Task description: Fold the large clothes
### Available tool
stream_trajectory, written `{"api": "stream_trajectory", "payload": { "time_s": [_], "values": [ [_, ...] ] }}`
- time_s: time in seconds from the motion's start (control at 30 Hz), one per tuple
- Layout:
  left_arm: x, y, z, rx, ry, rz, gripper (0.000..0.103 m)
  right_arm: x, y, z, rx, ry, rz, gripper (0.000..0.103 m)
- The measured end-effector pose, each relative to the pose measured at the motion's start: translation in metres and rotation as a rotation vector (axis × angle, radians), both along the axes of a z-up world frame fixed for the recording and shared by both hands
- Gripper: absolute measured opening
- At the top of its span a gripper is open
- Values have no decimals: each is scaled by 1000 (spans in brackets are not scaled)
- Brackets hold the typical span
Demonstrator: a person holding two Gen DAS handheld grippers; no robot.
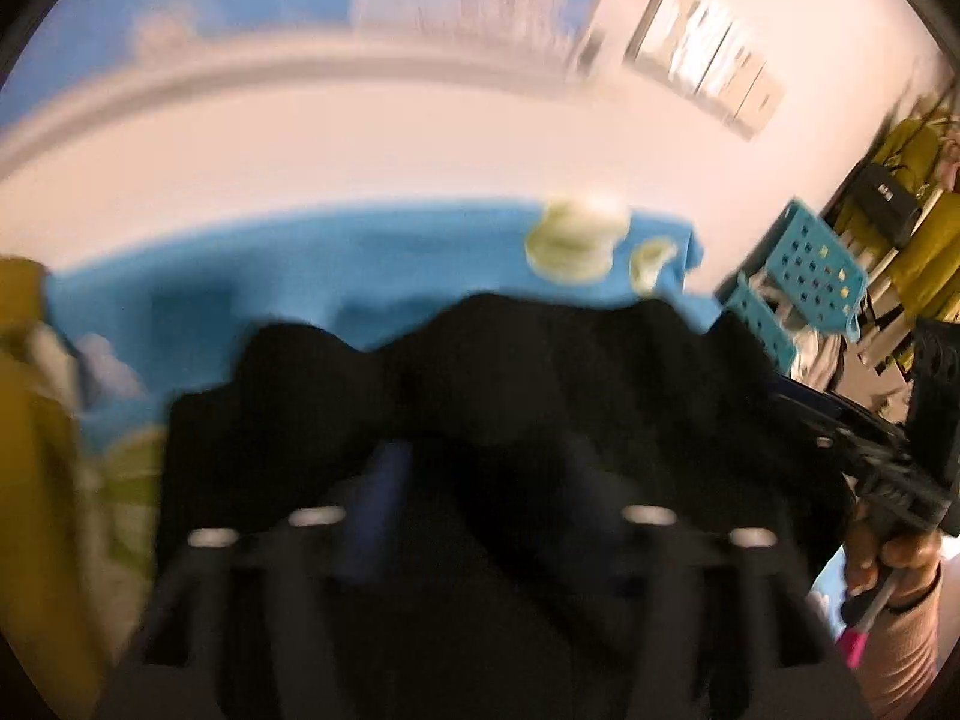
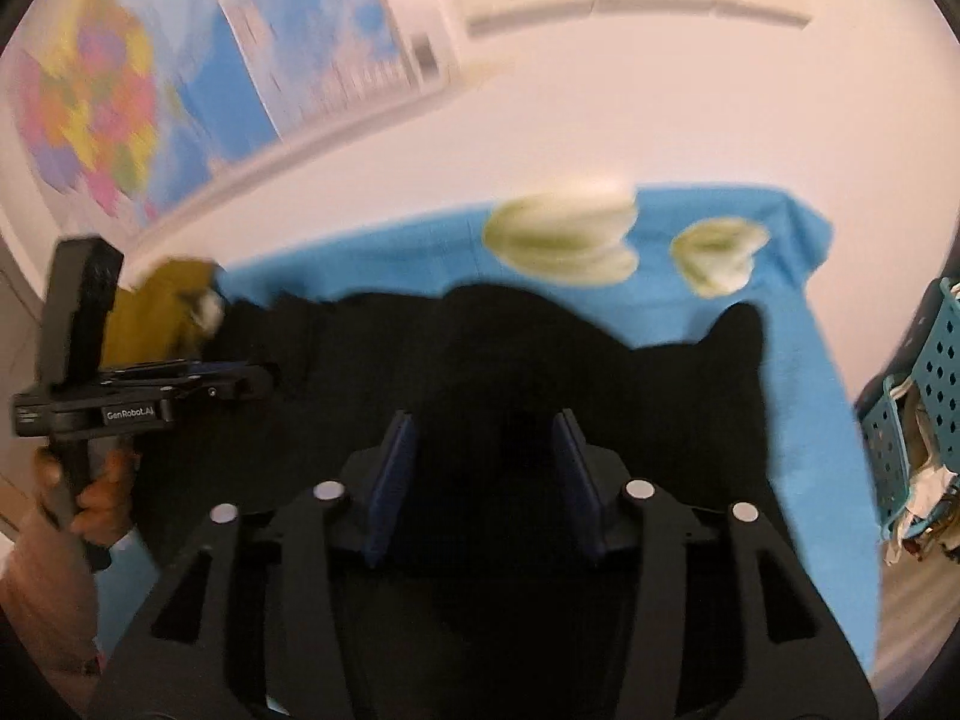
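I count 1 black garment (image 2: 540,360), 1 blue cloth (image 2: 798,420) under it, 2 pale folded items (image 2: 564,240) beyond my grippers, 2 teal baskets (image 1: 822,276) off to the right, and 1 mustard garment (image 2: 156,312) past the left gripper.

My right gripper (image 2: 489,474) stands about half open, its pads apart with only black fabric showing beneath them; I cannot tell whether they touch it. My left gripper (image 1: 480,498) is blurred but also parted over the same garment.

The blue cloth's far edge and right corner show, with bare cloth beyond the garment.
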State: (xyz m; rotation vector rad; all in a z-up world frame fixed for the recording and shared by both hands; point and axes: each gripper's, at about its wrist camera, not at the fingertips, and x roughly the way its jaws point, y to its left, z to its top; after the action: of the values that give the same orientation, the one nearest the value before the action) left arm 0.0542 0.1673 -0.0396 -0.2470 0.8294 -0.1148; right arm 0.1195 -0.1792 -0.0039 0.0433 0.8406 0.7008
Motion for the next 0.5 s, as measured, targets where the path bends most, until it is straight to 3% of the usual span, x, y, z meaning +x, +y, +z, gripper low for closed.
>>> {"api": "stream_trajectory", "payload": {
  "time_s": [0.13, 0.3, 0.37, 0.43, 0.47, 0.5],
  "values": [
    [-52, 1, 22, 49, -75, -16, 61, -33, -57, 17, 24, -75, -42, 69],
    [-117, 11, 1, 87, -68, 31, 64, -58, -107, -8, 4, -14, -84, 78],
    [-139, 15, -10, 88, -49, 33, 65, -72, -110, -26, -19, 17, -58, 78],
    [-154, 14, -23, 83, -38, 9, 76, -80, -105, -38, -55, 21, -39, 77],
    [-156, 9, -28, 93, -31, 0, 77, -81, -102, -43, -65, 21, -36, 74],
    [-157, 2, -36, 120, -12, -6, 77, -81, -99, -47, -54, 20, -22, 64]
  ]
}}
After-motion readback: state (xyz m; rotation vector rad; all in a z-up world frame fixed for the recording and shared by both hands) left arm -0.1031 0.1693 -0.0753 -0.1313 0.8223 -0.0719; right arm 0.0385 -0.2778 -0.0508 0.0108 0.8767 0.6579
